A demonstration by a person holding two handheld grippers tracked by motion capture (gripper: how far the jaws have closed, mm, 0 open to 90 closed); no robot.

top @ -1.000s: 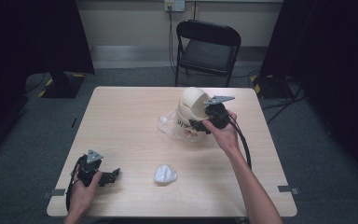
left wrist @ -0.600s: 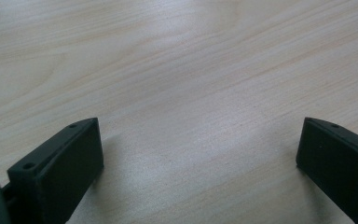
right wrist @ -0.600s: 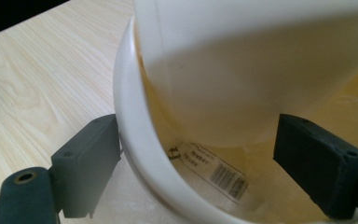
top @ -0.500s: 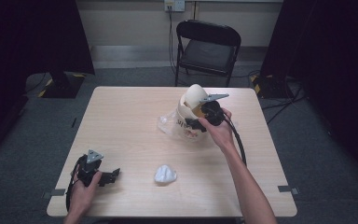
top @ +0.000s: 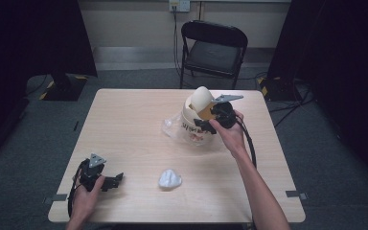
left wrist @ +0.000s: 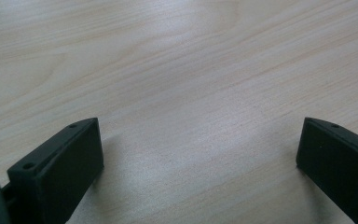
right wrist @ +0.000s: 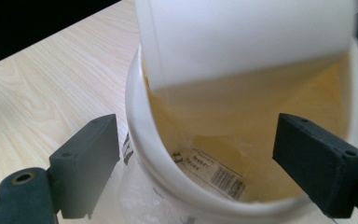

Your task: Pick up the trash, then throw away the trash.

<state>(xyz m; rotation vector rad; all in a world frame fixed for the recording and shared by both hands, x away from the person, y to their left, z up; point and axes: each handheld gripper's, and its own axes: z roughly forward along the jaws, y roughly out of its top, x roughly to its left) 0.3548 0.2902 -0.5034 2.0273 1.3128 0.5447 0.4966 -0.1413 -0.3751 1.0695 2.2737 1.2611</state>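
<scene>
Now right claw (right wrist: 196, 186) spread over bucket (top: 197, 128) rim; centre rim between jaws before pinching. Left claw (left wrist: 198, 163) spread, idle on worktop (top: 124, 124).

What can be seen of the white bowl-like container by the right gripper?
The white container looks like a paper or thin plastic tub with dark and red print on its outer wall. It sits on the far right part of the table, on crinkled clear plastic wrap. Its inside is yellowish, with a barcode label lying in it. A pale lid-like piece leans in its mouth. The right gripper is open, one jaw outside the rim and one over the inside.
</scene>
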